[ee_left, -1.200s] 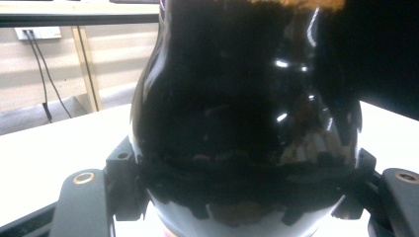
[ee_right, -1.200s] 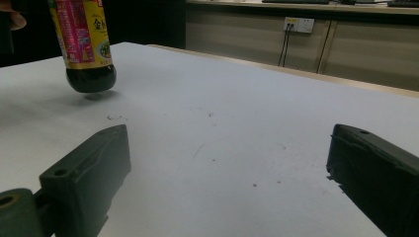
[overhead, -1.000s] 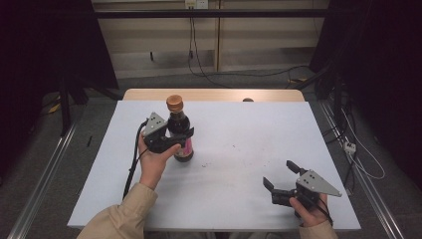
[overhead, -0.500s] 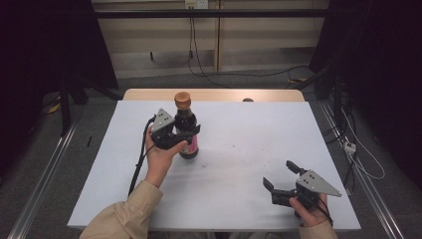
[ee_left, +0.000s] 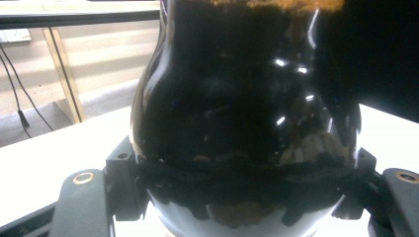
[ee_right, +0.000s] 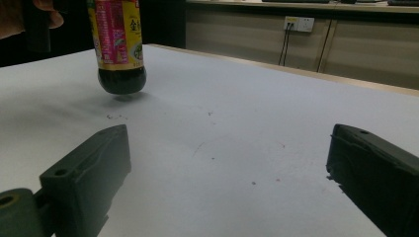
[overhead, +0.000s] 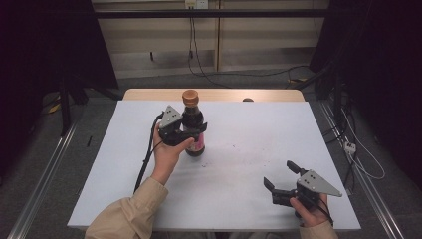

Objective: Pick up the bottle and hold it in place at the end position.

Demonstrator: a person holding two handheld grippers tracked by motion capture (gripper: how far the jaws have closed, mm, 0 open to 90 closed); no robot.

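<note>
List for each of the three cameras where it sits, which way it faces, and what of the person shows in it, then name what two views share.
High view: above the person's side, looking forward and down on the white table; both forearms show, with the left gripper clamped on the dark bottle and the right gripper open.
Left gripper view: rides the left gripper, looking along its jaws at the bottle's glossy belly close up.
Right gripper view: rides the right gripper, low over the table, facing the wall sockets.
Shared: the right gripper view and high view both show the bottle, which looks lifted just off the table.
</note>
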